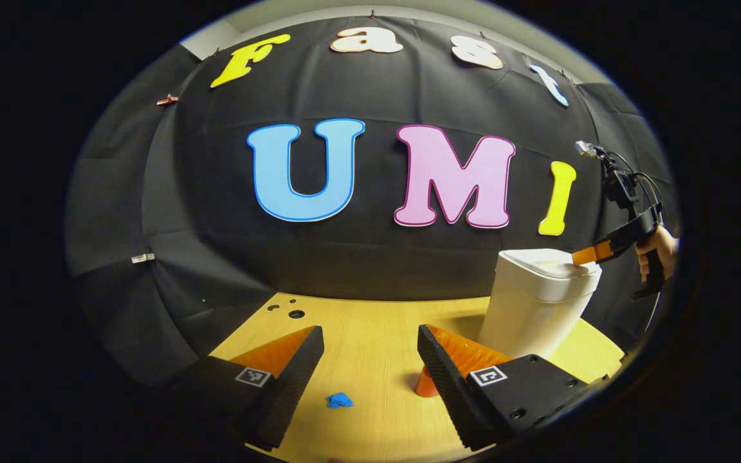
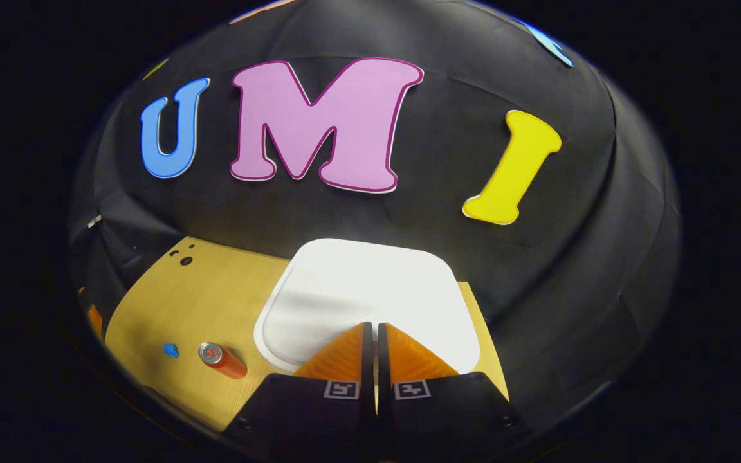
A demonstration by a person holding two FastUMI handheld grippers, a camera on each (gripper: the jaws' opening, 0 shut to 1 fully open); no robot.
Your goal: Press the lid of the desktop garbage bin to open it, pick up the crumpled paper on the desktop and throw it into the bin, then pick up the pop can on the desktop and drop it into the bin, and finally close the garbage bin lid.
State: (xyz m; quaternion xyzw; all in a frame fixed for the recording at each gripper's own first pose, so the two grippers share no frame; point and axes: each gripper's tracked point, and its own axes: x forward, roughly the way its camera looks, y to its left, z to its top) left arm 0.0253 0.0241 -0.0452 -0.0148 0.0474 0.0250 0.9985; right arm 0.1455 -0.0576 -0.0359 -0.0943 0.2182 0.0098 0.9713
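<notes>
- The garbage bin (image 1: 538,302) stands upright on the desk (image 1: 370,360), its long axis vertical, its white lid (image 2: 370,289) lying flat and shut on top.
- The right gripper (image 2: 375,334) has its fingers pressed together with only a thin slit between them; the tips rest at the near edge of the lid, pointing across it toward the booth wall. In the left gripper view it reaches the lid from the bin's far side, a hand (image 1: 660,247) on its handle.
- The pop can (image 2: 221,360) lies on its side on the desk to the left of the bin, its long axis slanting along the desk and its top end facing up-left in the right gripper view. In the left gripper view one of that gripper's fingers hides most of it.
- The crumpled paper (image 1: 339,400), a small blue wad, lies just beyond the can from the bin, apart from it.
- The left gripper (image 1: 370,360) is spread wide above the desk, holding nothing, with the paper between its fingers' lines.
- Bare desk stretches from the bin toward two small holes (image 1: 290,312) near the far edge.
</notes>
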